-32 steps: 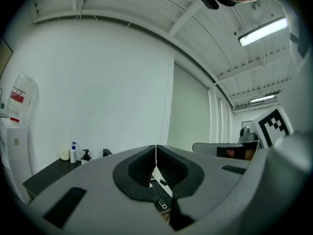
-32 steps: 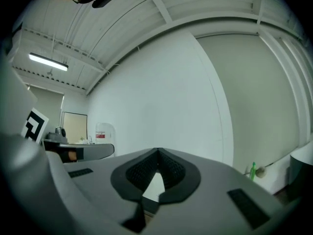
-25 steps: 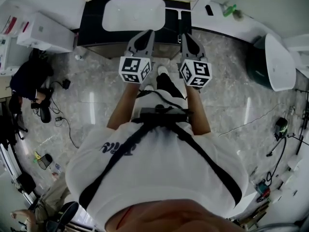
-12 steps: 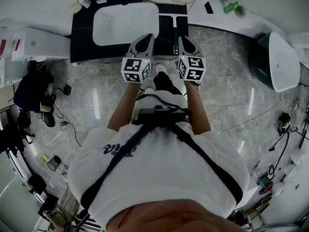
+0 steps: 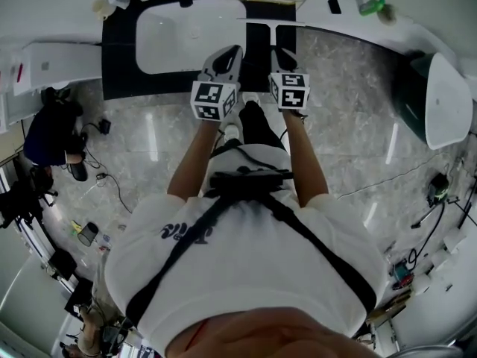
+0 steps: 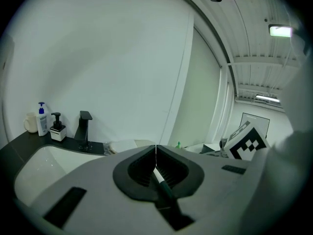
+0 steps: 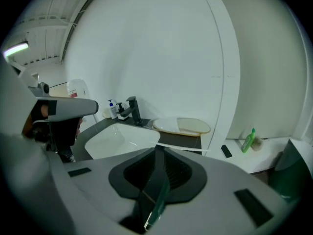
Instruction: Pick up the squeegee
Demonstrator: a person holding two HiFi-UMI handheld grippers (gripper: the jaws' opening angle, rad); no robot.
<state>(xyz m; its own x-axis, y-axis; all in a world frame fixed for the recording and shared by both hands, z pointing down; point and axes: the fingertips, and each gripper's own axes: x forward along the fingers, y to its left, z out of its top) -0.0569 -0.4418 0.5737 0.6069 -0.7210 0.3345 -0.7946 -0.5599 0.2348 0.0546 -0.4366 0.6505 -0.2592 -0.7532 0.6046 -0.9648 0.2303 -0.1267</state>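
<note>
Both tongs have come forward and down toward the counter (image 5: 119,58) since a second ago. The squeegee (image 5: 272,27) lies flat at the counter's right end, beside the sink (image 5: 186,32), with its handle pointing to the front edge. Nothing holds it yet. My right tongs (image 5: 281,51) hang near the handle and are just starting to open, with nothing between them. My left tongs (image 5: 229,51) are closed and empty. I still have to reach down, grab and lift.
</note>
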